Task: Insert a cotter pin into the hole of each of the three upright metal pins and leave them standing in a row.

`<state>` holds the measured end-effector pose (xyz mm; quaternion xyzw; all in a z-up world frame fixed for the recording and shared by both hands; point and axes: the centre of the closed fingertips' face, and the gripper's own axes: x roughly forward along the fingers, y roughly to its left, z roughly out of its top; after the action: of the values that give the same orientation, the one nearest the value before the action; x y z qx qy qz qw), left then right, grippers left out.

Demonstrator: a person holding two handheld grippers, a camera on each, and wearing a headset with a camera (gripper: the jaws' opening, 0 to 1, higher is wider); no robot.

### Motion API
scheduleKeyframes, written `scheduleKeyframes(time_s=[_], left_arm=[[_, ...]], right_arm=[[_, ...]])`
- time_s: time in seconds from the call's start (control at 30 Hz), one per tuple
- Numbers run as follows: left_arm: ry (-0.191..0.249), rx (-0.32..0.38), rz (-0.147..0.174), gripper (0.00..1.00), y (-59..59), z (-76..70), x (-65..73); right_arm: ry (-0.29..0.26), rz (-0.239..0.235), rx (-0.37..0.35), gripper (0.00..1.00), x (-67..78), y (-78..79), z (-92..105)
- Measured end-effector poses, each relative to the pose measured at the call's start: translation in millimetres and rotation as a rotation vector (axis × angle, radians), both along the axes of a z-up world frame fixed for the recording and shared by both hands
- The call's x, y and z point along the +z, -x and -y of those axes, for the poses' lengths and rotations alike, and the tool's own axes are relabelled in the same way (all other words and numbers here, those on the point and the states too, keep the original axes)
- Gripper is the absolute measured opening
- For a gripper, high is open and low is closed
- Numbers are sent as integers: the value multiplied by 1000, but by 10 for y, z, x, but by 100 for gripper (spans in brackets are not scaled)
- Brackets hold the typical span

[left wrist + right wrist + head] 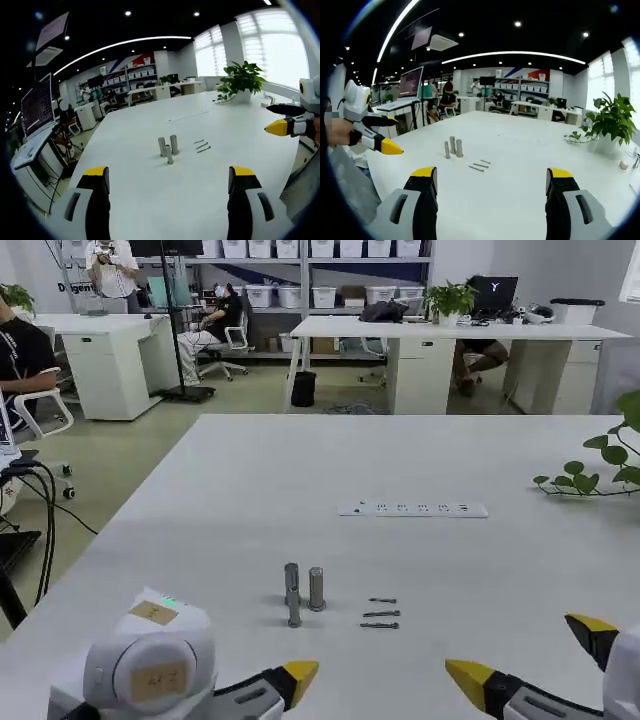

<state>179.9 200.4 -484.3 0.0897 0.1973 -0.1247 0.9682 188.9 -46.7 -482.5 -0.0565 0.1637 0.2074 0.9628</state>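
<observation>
1. White matte surface: broad, smooth.
2. My yellow-tipped left claw and right claw: both spread wide, holding nothing.
3. Three grey cylindrical metal pins: upright, clustered, straight ahead of the left claw.
4. Three thin steel cotter pins: flat just right of them, long axes crosswise in the head view, straight ahead of my right claw, which I judge better placed.

A white Y mark stands on the dark monitor across the room. Lettering on the back wall begins with D, the rest hidden. 2 tan stickers on the left claw are too blurred to read.
</observation>
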Motion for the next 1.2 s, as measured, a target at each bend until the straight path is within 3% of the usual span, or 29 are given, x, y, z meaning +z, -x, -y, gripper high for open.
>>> scheduleKeyframes(time_s=[0.33,0.87,1.0,1.2], left_arm=[[-12,4,28,92,-38,-17,42],[-3,-9,20,90,-43,-35,36],[5,-18,18,85,-40,-18,32],[5,-30,17,84,-59,19,23]], right_arm=[[-15,0,-15,83,22,-20,46],[6,-5,16,82,-1,-32,-42],[21,-1,26,81,4,-43,-59],[13,-2,27,79,27,-54,-53]])
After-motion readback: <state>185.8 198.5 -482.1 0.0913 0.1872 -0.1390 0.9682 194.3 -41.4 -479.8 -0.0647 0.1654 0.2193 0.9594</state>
